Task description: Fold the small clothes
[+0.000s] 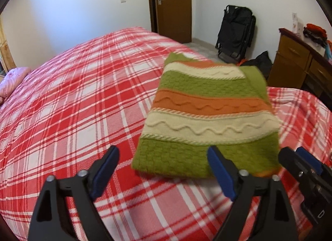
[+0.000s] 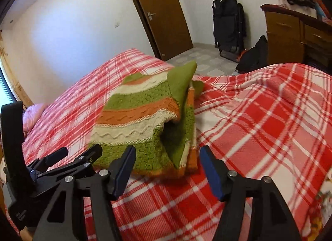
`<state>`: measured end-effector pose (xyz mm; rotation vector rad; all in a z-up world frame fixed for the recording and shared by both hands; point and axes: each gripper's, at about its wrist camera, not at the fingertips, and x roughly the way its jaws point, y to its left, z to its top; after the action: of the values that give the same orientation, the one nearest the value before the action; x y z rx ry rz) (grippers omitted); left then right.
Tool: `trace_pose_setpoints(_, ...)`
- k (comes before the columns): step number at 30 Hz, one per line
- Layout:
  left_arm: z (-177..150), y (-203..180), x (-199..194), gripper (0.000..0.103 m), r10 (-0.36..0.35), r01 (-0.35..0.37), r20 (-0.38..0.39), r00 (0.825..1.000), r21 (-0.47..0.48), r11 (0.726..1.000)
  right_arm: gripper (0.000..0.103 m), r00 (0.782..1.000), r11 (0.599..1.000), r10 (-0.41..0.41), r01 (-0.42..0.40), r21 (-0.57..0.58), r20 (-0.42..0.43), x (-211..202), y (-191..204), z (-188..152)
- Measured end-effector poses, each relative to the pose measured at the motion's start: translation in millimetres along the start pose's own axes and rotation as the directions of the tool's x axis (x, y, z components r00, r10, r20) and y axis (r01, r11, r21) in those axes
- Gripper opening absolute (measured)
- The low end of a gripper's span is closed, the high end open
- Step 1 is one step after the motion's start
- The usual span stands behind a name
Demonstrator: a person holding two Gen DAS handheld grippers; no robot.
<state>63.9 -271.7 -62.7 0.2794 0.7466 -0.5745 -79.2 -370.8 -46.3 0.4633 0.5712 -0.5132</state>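
Observation:
A small knitted sweater (image 1: 207, 116) with green, orange and cream stripes lies folded into a rectangle on the red plaid bedspread (image 1: 72, 106). My left gripper (image 1: 164, 170) is open and empty, just in front of the sweater's near left corner. My right gripper (image 2: 168, 170) is open and empty at the sweater's (image 2: 145, 120) near right corner, where folded layers gape. The right gripper also shows at the right edge of the left wrist view (image 1: 300, 164), and the left gripper at the lower left of the right wrist view (image 2: 70, 158).
A pink pillow (image 1: 12, 81) lies at the bed's far left. Beyond the bed are a brown door (image 1: 172, 2), a black folded chair (image 1: 236, 33), a dark bag (image 2: 253, 54) on the floor and a wooden dresser (image 1: 294, 62) with clothes on top.

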Motion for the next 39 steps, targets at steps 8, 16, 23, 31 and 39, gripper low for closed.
trace_pose_setpoints(8,-6.2,-2.6,-51.4,0.103,-0.028,0.024,0.123,0.992,0.027,0.999,0.065,0.998,0.999,-0.031,0.031,0.005,0.046,-37.9,4.4,-12.3)
trace_pose_setpoints(16,-10.0,0.9,-90.7,0.103,-0.019,0.004,0.219,0.975,0.069,0.998,0.066,0.986,0.996,-0.088,0.09,-0.005,0.139,-75.1,13.2,-14.3)
trace_pose_setpoints(23,-14.2,8.4,-117.3,0.103,-0.012,0.003,0.256,0.967,0.036,0.999,0.066,0.958,0.991,-0.121,0.133,-0.027,0.259,-111.0,29.7,-9.6)
trace_pose_setpoints(31,-18.2,7.7,-140.6,0.103,-0.029,0.019,0.308,0.951,0.033,0.999,0.066,0.934,0.985,-0.129,0.158,-0.063,0.332,-141.6,40.8,-17.5)
trace_pose_setpoints(39,-24.4,8.9,-163.7,0.103,-0.048,0.042,0.359,0.932,0.023,0.999,0.072,0.912,0.988,-0.112,0.146,-0.056,0.394,-164.2,43.2,-18.9)
